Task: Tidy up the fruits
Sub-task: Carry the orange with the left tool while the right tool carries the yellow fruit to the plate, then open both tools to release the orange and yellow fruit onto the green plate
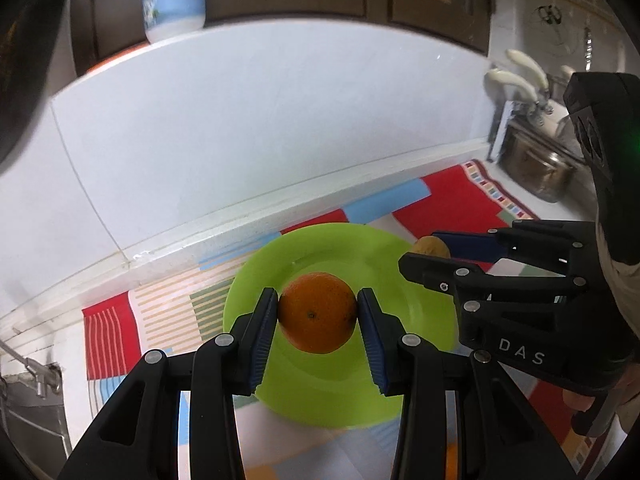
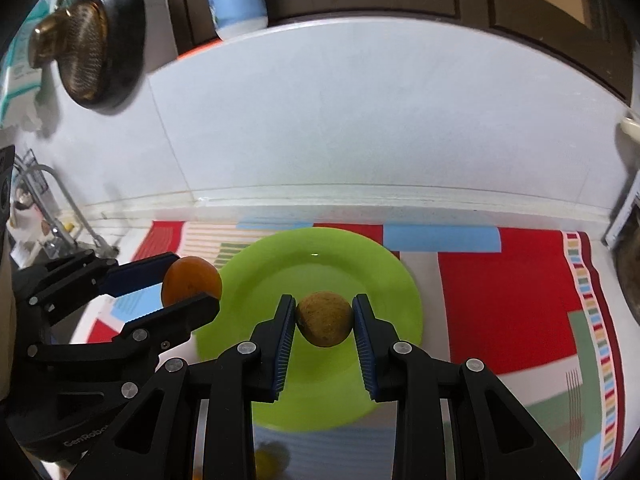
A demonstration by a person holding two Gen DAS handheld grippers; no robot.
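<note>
orange [image 1: 317, 312]: round, no clear long axis, dimple end facing the camera; clamped between the pads of the left tongs [image 1: 317, 307], above the green plate [image 1: 420, 300]. brown fruit [image 2: 324, 319]: slightly oval, long axis near upright; right tongs [image 2: 324, 316] clamped on it, over the same plate on the patterned mat [image 2: 500, 288].

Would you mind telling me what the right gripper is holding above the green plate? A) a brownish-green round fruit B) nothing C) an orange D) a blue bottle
A: the right gripper is shut on the brownish-green round fruit, pads pressing both its sides, over the green plate.
</note>
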